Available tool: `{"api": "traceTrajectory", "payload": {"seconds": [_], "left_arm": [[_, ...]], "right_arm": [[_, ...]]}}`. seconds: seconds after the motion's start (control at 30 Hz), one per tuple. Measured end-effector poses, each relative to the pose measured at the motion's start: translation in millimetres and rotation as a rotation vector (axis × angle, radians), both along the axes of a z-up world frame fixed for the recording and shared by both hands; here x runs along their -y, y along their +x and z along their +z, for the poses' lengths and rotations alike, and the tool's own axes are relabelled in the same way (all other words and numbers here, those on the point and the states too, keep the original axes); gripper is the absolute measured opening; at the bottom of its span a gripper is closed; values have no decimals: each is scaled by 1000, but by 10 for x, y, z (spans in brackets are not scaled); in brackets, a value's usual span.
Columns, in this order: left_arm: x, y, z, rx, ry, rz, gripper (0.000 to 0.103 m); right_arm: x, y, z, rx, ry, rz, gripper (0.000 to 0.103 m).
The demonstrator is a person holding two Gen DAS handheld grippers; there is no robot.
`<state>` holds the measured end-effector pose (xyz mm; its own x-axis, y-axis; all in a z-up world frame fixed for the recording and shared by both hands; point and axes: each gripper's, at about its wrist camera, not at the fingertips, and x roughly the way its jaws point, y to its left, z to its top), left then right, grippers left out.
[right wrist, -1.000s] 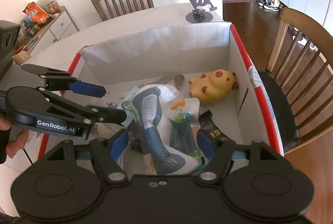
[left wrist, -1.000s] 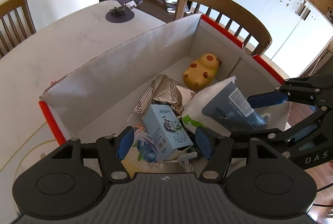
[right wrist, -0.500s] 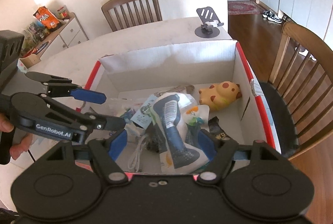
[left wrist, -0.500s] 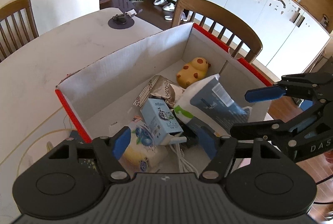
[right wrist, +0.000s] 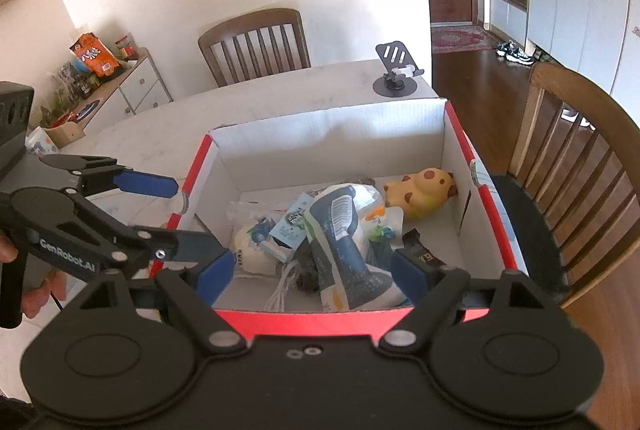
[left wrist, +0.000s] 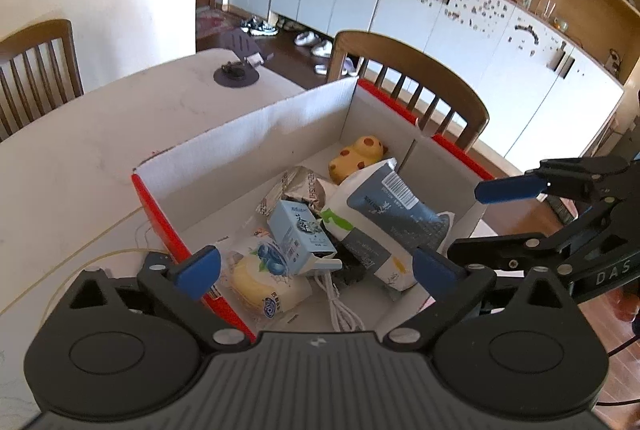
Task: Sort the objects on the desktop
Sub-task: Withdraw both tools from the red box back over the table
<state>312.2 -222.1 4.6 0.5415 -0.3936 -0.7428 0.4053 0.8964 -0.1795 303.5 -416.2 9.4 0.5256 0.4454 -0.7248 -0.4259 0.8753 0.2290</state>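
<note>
Box: the red-edged box (right wrist: 486,206) is already holding the packets and the yellow toy (right wrist: 422,190) — ahead of both tools.
Tools: left tool (left wrist: 316,266) and right tool (right wrist: 312,276) are spread, holding nothing.
Left: only the phone stand (right wrist: 396,78) is standing on the counter (left wrist: 80,150) — sorting seems nearly finished.

We see a black phone stand (right wrist: 395,72) on the far end of the white table (left wrist: 80,146), upper centre of the right-wrist frame, with a wooden chair (right wrist: 254,44) behind it against the wall. Another wooden chair (right wrist: 576,166) sits at the right edge, white cabinets (left wrist: 460,18) run across the upper right of the left-wrist frame, shoes (left wrist: 308,40) on the floor below them. At far left, a low drawer unit (right wrist: 132,86) carries snack bags (right wrist: 94,54).
</note>
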Motion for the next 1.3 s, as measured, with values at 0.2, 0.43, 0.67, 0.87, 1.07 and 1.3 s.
{"api": "traceTrajectory", "payload": {"seconds": [0.2, 0.43, 0.67, 0.87, 1.07, 1.3], "left_arm": [[-58, -174, 77, 17, -10, 6, 103], [-139, -378, 160, 35, -15, 15, 103], [-193, -558, 252, 55, 7, 48, 103], [-201, -709, 281, 68, 19, 40, 103], [-213, -862, 314, 71, -13, 35, 103], [-234, -993, 315, 90, -24, 26, 103]], "right_arm": [[-26, -86, 39, 18, 12, -18, 86], [-57, -182, 102, 38, 34, -24, 87], [-65, -291, 151, 55, 43, -37, 87], [-75, -388, 147, 63, 41, -52, 87], [-83, -498, 149, 66, 62, -73, 87], [-114, -621, 182, 81, 61, -92, 87]]}}
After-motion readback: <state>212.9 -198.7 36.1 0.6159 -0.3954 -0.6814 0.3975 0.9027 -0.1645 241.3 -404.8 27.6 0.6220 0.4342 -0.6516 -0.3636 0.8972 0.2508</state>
